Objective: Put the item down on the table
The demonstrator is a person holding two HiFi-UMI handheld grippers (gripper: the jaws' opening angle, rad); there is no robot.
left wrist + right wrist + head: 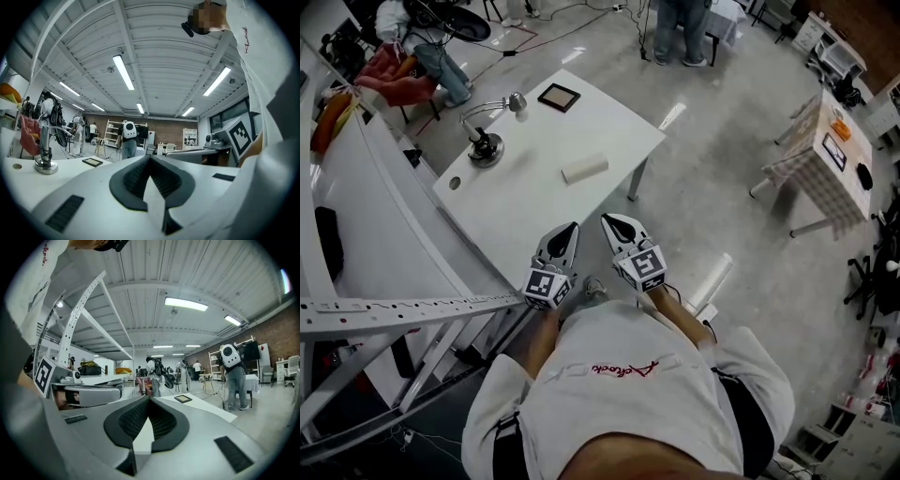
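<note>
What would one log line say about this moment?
left gripper: shut, empty | right gripper: shut, empty | cream roll: lying on white table, clear of both grippers

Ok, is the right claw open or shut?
Shut. The right claw has its tips touching in the right gripper view, with nothing held between them.

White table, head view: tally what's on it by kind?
Gooseneck lamp: 1
Dark flat frame: 1
Cream roll: 1
Total on the white table: 3
</note>
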